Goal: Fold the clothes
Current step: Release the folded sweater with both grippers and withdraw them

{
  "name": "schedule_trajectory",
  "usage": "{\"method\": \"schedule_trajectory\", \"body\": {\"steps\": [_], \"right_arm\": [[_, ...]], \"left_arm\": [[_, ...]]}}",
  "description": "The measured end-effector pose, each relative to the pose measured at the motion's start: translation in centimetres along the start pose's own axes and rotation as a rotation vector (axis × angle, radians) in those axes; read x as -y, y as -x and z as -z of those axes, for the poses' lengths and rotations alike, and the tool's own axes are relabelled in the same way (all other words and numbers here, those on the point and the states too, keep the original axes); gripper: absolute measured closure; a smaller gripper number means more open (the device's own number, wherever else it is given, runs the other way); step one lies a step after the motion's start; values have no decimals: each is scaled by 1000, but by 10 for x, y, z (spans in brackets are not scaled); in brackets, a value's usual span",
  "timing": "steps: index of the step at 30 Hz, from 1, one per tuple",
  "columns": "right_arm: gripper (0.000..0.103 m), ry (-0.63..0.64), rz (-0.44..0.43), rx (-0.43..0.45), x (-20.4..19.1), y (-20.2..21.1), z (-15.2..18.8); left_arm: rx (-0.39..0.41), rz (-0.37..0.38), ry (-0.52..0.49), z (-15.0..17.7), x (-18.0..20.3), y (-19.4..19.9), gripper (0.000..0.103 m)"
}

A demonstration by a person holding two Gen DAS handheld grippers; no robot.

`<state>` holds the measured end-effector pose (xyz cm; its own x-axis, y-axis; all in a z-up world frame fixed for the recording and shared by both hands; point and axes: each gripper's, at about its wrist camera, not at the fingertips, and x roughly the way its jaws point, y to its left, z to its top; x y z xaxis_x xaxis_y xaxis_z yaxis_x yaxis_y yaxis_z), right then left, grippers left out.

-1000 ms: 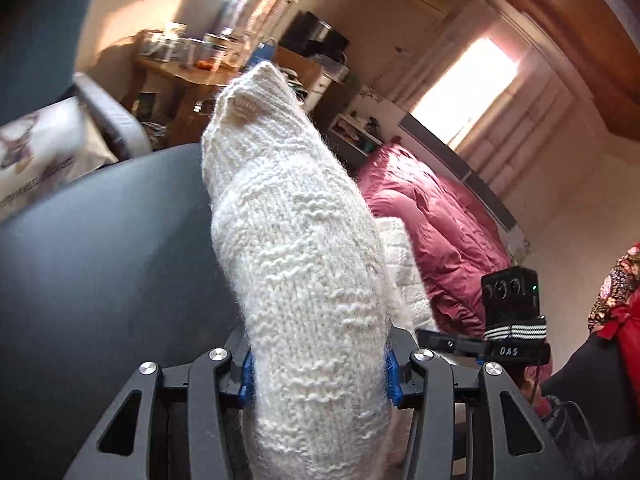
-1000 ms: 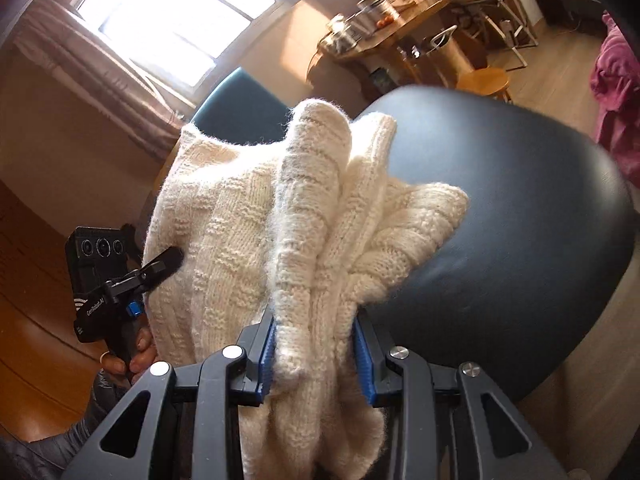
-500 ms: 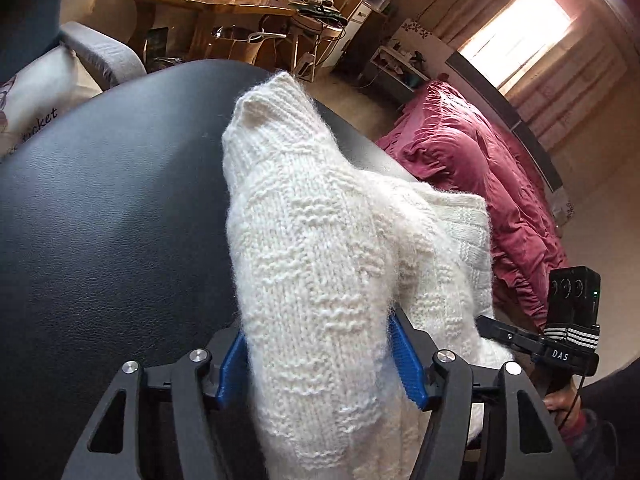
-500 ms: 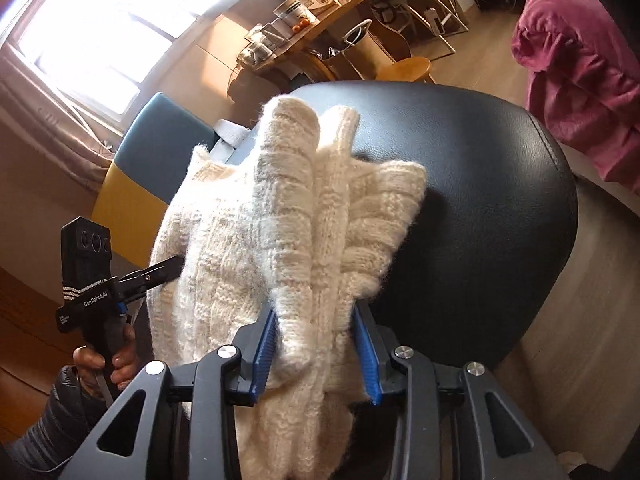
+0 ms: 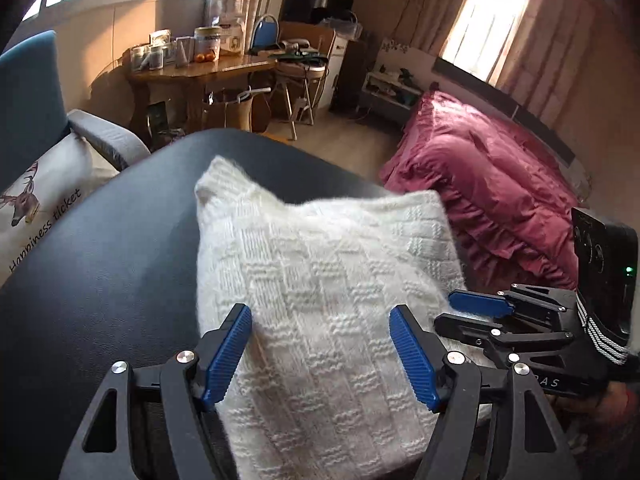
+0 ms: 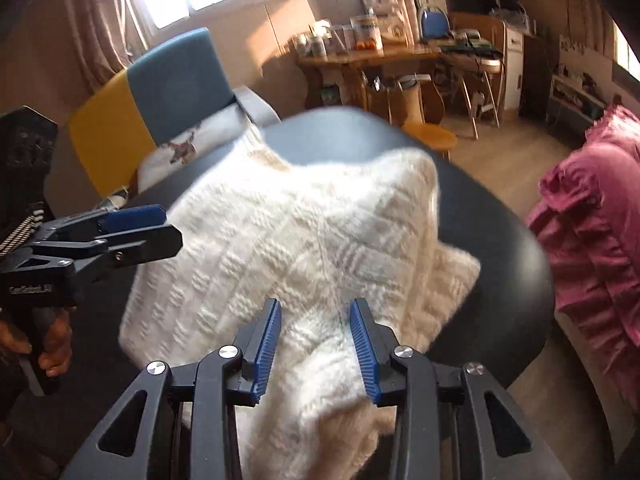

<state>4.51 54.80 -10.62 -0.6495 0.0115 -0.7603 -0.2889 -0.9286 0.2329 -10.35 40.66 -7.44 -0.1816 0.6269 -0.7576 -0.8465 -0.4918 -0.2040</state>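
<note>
Item: cream knitted sweater [image 5: 320, 280], basket-weave pattern, fuzzy yarn. Lies doubled over on the round black leather-look bench [image 5: 100, 260], more than one layer showing at its right edge, one corner peaking toward the far rim. It sits slightly toward the bench's near side, with bare black surface around it on the left and far sides.

Handling, as judged: soft, thick and limp; light but bulky; springy, so folds will tend to puff open. The yarn should grip the ribbed pads well and is unlikely to slip; the loose knit could snag or stretch if dragged by a single layer. Best taken at a folded edge or corner, through all layers at once.

Left tool [image 5: 320, 356]: jaws spread wide, straddling the near edge of the knit without pinching it.

Right tool [image 6: 316, 356]: jaws parted, with a bunched ridge of knit lying between them; the pads do not appear to press on it.

Surroundings: pink ruffled bedding [image 5: 500, 200] to the right of the bench; blue and yellow chair [image 6: 160, 92] with a printed cushion beyond; cluttered wooden table [image 5: 208, 68] under the window.
</note>
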Motion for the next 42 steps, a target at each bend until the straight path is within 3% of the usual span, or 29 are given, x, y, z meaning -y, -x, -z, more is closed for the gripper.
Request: {"method": "schedule_trajectory", "body": {"steps": [1,5,8,11,14,16,19,25,30,32,36,42], "right_arm": [[73,4,2,-2,1,-6,5],[74,-36,0,54,5,-7,14],[74,-35,31,71,0,-7,12],[73,-71,40,95,-5,8,8],[68,-68,78,176,-18,35,2],[66,-63,66,183,-28,42,-1],[66,-54,66,171,-41,41,0],[66,-32,36,161,-62,40,4],[66,-11,30,164,-73,46,7],[66,-11,30,165,-75,47,7],[66,-12,33,155,-77,46,9],[66,4,61,140,-78,43,11]], "left_arm": [[-27,-17,-14,5,4,-12,31],[24,-118,-46,23,14,-27,29],[39,-154,18,19,14,-21,29],[56,-246,36,16,22,-2,28],[123,-312,43,17,30,29,11],[182,-339,49,20,35,52,1],[208,-373,49,24,42,77,0],[185,-306,124,33,44,111,1],[254,-472,93,34,58,138,1],[277,-485,74,35,64,145,1],[253,-417,64,33,66,150,1],[248,-384,54,39,69,152,1]]}}
